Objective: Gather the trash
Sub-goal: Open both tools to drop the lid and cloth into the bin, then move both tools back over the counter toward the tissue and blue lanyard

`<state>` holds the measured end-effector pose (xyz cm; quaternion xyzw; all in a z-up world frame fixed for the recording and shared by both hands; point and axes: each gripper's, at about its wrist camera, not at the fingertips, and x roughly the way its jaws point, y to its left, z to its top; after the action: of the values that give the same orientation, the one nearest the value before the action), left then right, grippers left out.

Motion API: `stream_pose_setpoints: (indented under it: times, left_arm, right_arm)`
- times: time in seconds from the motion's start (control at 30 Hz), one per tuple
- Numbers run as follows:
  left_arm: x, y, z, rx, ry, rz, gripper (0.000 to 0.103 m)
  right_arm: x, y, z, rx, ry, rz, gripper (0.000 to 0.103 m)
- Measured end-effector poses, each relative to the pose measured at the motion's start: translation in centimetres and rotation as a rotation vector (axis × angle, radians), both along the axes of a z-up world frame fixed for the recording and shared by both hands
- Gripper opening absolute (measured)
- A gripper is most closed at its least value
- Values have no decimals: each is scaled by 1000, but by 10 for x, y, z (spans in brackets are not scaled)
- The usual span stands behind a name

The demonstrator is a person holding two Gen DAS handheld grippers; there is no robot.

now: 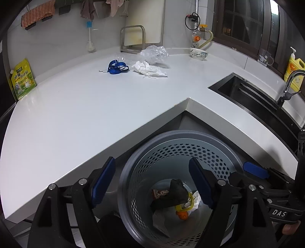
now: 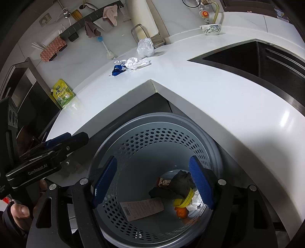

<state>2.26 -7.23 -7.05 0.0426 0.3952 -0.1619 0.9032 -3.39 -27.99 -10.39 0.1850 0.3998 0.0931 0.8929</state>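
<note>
A white L-shaped countertop (image 1: 95, 106) fills most of both views, its inner corner pointing toward the cameras. Pale tiled wall runs behind it, with a dark rail hung with cloths (image 2: 110, 12) and an orange waffle-textured cloth (image 1: 38, 12). A dark window (image 1: 242, 21) sits at the right of the left wrist view. A black sink (image 1: 253, 101) is set into the right leg of the counter, with a metal faucet (image 1: 289, 85) and a yellow detergent bottle (image 1: 294, 70) beside it.

Below the counter's inner corner stands a round grey perforated trash bin (image 1: 190, 137). At its bottom lie a dark crumpled piece (image 2: 181, 183), a paper tag with a barcode (image 2: 141, 208), a yellow piece, something orange (image 2: 180, 211) and white paper.

The left gripper (image 1: 152, 183) hangs over the bin with its blue-padded jaws spread wide and nothing between them. The right gripper (image 2: 153, 181) also hangs over the bin, jaws apart and empty. A hand (image 2: 21, 211) holds the left gripper's handle at the lower left of the right wrist view.

Trash left on the counter lies far back near the wall: a crumpled clear plastic bag (image 1: 154, 53), a crumpled white tissue (image 1: 148, 69) just in front of it, and a blue ribbon (image 1: 117, 67) just left of the tissue. A clear plastic bottle (image 1: 124, 57) lies behind the ribbon. A patterned bowl (image 1: 198, 53) stands further right, a green and yellow pouch (image 1: 22, 80) at the counter's far left edge.
</note>
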Motion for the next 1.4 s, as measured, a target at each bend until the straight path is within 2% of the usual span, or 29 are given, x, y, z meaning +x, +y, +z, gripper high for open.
stream_pose_setpoints:
  times: [0.13,0.3,0.5,0.6,0.9,1.17,1.4]
  left_arm:
    - [0,1,0,-3,-5,1,89]
    - [2,4,-1,-7,1,13,93]
    - [6,8,-4,-11,18,18,94]
    - [6,10,0,0,1,16,94]
    - [19,20,19,-36,-38,13,97]
    - [27,31,36,-30,-66,36,97]
    - [44,46,52,-50,-82,47,97]
  right_arm:
    - [0,0,0,0,-1,-2,75]
    - [1,-2,2,-13,-11,-27,75]
    - [-1,-5,7,-27,-40,-46,75]
    - [2,-5,10,-29,-37,-46,75]
    - [-3,-1,25,-77,-70,-54,76]
    - [0,-7,33,-65,-71,-82,76]
    - [18,-3,51,-96,-104,-82,76]
